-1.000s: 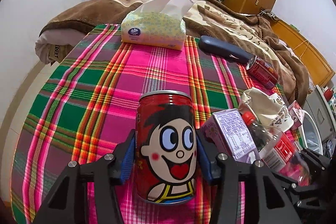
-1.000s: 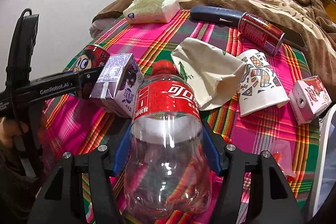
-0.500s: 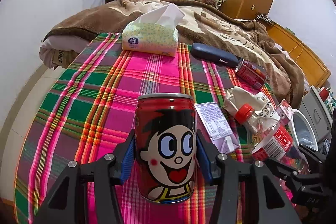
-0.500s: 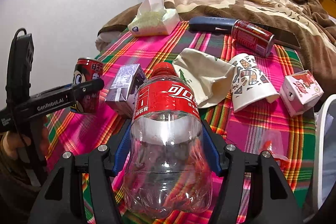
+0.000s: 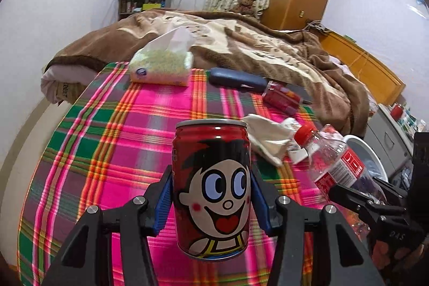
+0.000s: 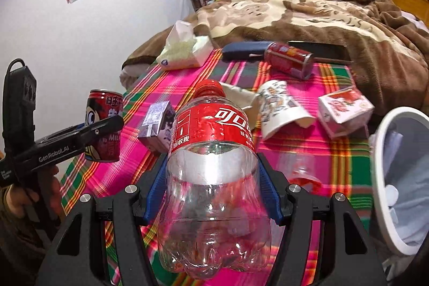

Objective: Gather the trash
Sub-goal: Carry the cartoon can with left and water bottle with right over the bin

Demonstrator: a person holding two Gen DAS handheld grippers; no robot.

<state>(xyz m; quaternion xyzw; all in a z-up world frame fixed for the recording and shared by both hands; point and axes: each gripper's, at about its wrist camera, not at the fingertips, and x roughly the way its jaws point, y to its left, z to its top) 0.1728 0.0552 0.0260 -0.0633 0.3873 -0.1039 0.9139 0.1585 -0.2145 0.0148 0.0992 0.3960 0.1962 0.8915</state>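
Left gripper [image 5: 211, 195]: I have its blue pads pressed on both sides of the red drink can with a cartoon face [image 5: 211, 195], which stands upright in the grip.

Right gripper [image 6: 213, 189]: I hold the clear plastic cola bottle with a red cap and red label [image 6: 211, 178] by its lower body, the pads bearing on either side, cap pointing away from me.

Change, left view: a second ago the can's base was down on the pink, green and orange plaid cloth [image 5: 112, 141]; now it hangs clear of it, and more of the cloth shows beneath.

Change, right view: the bottle has likewise come up off the cloth, and the white round bin with a pale liner [image 6: 396, 178], formerly a sliver at the frame edge, now opens widely at the right.

Meaning for the task: I judge both picks complete and the carry toward the bin under way; the bottle is the nearer to it.

Remaining on the cloth: small purple-and-white drink carton [image 6: 158, 125], crumpled beige paper bag [image 6: 241, 95], patterned white paper cup on its side [image 6: 281, 109], pink-and-white carton [image 6: 346, 109], red can lying on its side [image 6: 289, 59].

Not trash, by my reading: soft tissue pack [image 5: 161, 66], dark blue case [image 5: 236, 78].
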